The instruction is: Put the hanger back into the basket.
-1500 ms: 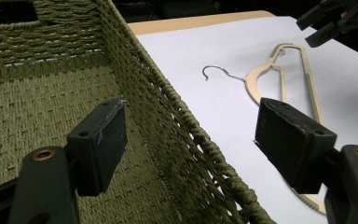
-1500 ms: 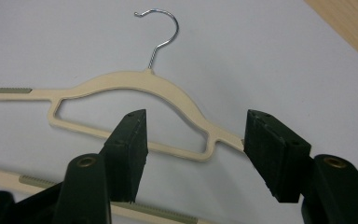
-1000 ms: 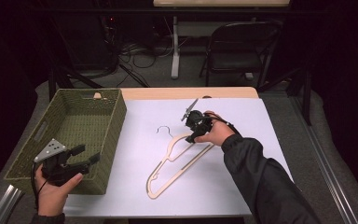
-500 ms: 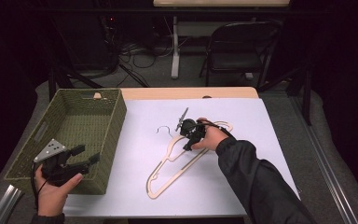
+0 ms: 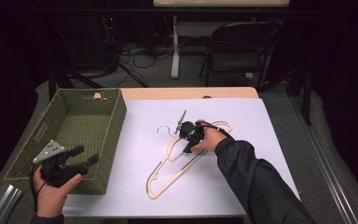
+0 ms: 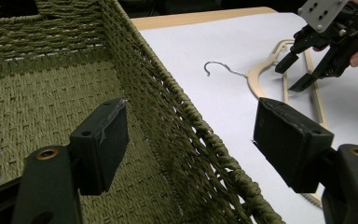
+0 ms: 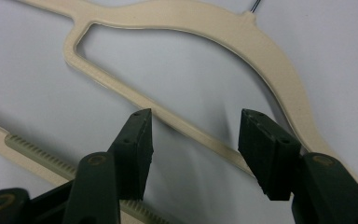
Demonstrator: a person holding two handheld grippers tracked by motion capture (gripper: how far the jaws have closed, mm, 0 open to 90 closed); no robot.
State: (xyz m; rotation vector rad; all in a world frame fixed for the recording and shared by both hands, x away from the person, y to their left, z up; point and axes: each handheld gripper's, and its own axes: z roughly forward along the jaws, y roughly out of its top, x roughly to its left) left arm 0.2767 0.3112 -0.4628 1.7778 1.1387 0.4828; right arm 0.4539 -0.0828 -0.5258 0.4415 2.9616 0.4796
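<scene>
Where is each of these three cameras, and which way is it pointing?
High view: above the person's side, looking forward and down at the table, basket and hanger; both forearms show.
Left gripper view: on the left hand-held gripper, looking along its open jaws over the basket's wall.
Right gripper view: on the right hand-held gripper, looking down; its open jaws straddle a hanger bar.
Shared: all three show the hanger.
</scene>
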